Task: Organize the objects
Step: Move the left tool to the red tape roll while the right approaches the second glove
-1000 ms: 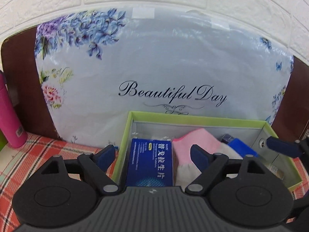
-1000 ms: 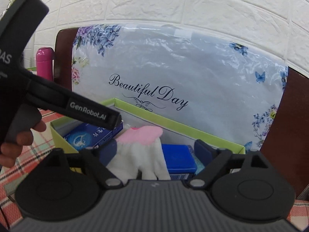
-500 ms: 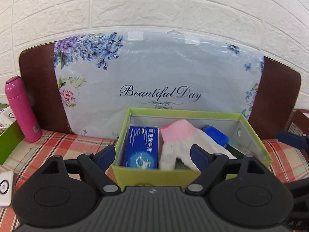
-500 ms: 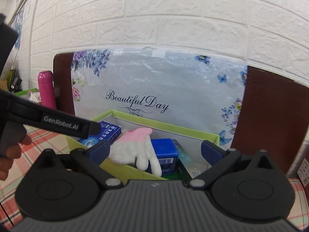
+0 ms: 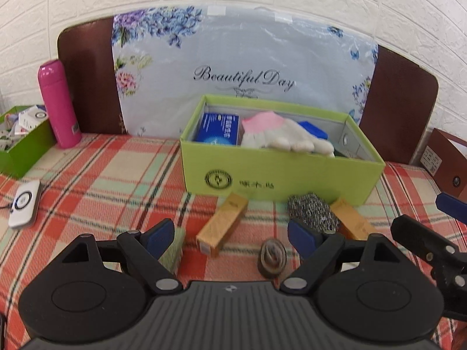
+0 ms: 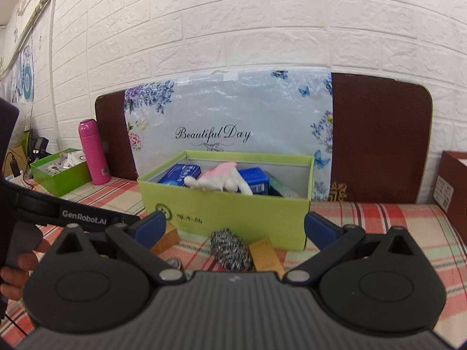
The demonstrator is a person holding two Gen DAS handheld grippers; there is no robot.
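Both hand-held grippers hover with jaws spread wide and empty: the left hand-held gripper and the right hand-held gripper. On the plaid table a lime-green box holds a blue medicine carton, a white glove with a pink cuff and a blue box. In front (touching nothing inside) lie two gold cartons flanking a steel wool scrubber.

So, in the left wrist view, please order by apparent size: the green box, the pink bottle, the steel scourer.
1. green box
2. pink bottle
3. steel scourer, though it lies nearer the camera
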